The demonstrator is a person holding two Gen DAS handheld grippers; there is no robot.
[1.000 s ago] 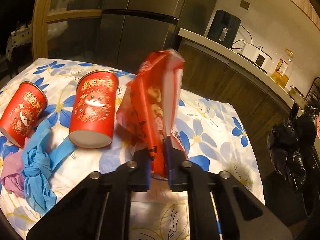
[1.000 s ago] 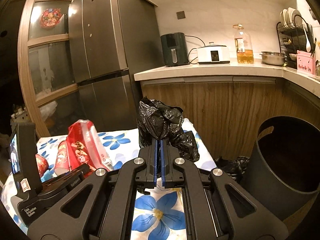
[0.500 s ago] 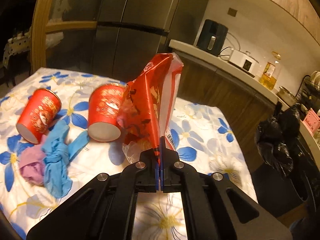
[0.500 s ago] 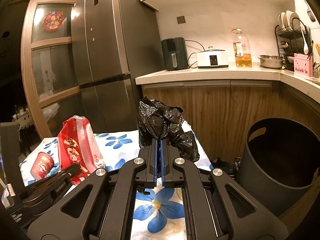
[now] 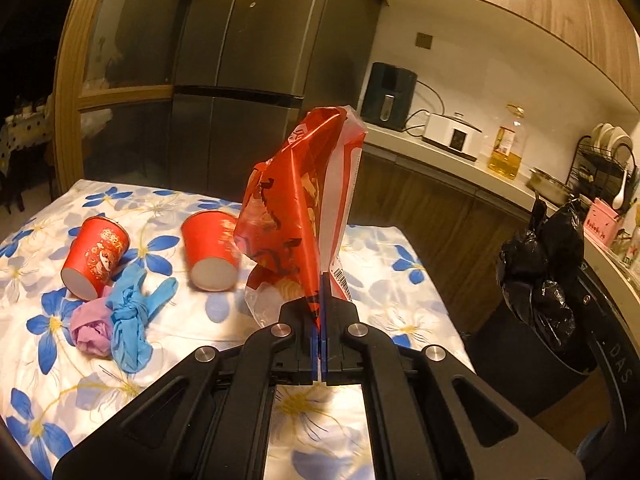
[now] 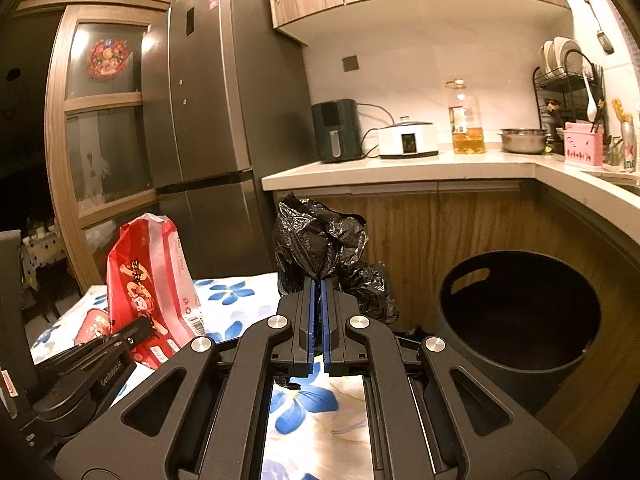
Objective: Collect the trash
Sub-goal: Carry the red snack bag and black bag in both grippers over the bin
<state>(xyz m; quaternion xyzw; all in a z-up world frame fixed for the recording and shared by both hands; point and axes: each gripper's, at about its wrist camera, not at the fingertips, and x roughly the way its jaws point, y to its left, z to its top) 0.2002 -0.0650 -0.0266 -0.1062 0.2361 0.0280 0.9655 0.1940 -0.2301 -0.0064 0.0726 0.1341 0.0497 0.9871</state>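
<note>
While its blue pads press flat together on the bottom edge of a red snack wrapper (image 5: 298,208), the left tool (image 5: 320,320) holds that crinkled bag upright above the desk (image 5: 380,280), whose cloth is white with blue flowers. The bag shows a clear panel and a barcode. Toward the desk's left edge lie two red paper cups (image 5: 96,254) on their sides and a knot of blue and purple gloves (image 5: 120,316).

From the right wrist, the right tool (image 6: 319,320) is clamped on a crumpled black trash bag (image 6: 320,248), lifted above the desk's right edge beside an open dark bin (image 6: 516,312).
</note>
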